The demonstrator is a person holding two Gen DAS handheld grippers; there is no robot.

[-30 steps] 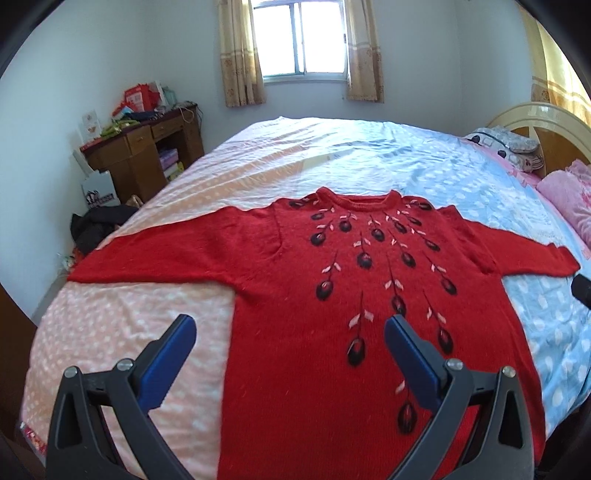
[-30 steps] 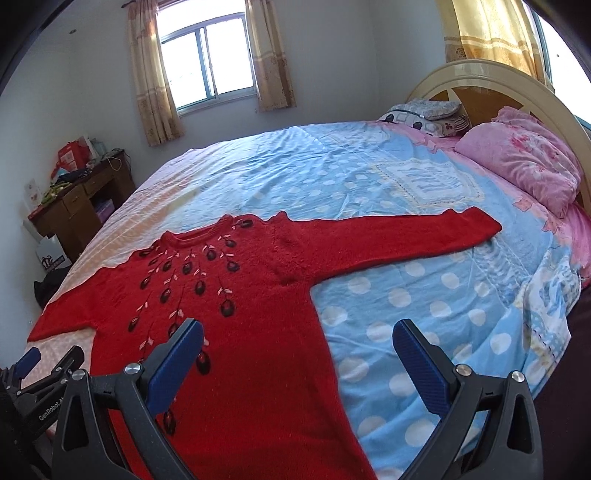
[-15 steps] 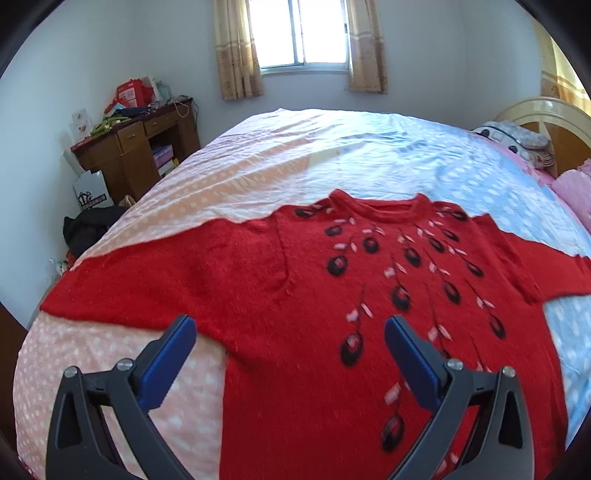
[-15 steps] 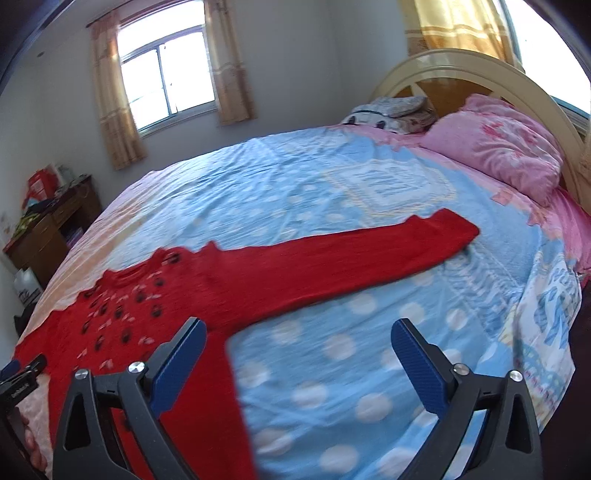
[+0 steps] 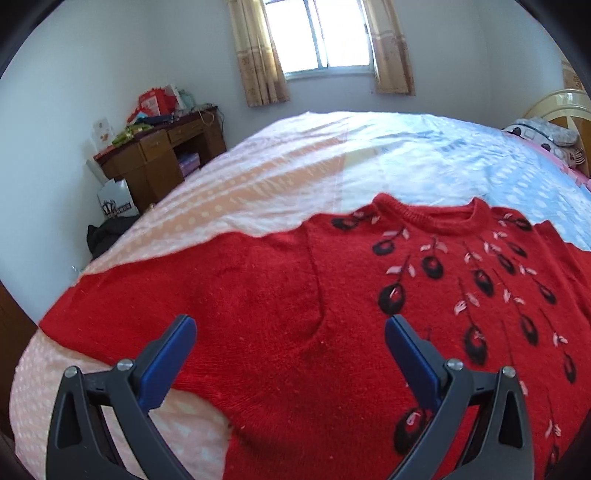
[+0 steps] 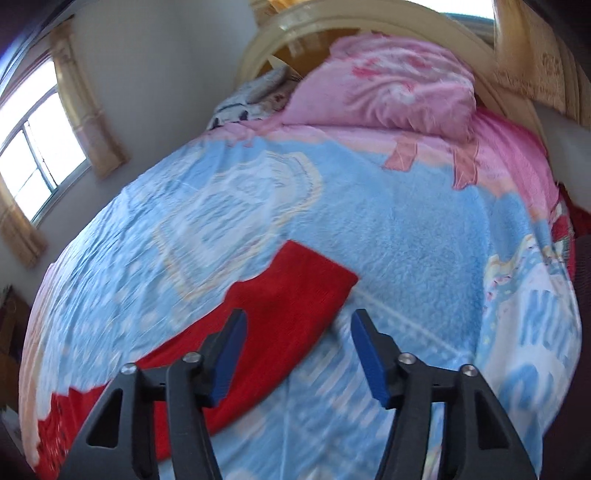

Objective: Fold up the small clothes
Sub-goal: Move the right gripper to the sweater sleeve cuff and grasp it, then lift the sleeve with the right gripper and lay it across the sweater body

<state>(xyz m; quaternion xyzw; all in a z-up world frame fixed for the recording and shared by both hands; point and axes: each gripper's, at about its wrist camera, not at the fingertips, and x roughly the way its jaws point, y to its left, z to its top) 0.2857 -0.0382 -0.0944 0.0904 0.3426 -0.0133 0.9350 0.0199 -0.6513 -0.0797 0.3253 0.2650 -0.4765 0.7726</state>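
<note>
Now the red sweater (image 5: 332, 314) lies flat on the bed (image 6: 406, 229), its sleeve end (image 6: 295, 288) just ahead of the closing, empty right gripper (image 6: 297, 354), while the left gripper (image 5: 290, 363) hovers wide open over the other armpit.

Ahead of my left tool I see a bedspread (image 5: 280, 184), peach with white dots on its left part and pale blue on its right, running back to a window (image 5: 319, 35) with tan curtains (image 5: 258, 55). Off to the tool's far left stands a cluttered wooden desk (image 5: 159, 162) with a white bag (image 5: 116, 203) leaning at its foot. Beyond my right tool a pink pillow (image 6: 388, 85) lies against a cream curved headboard (image 6: 325, 22), a grey patterned pillow (image 6: 251, 98) beside it.
</note>
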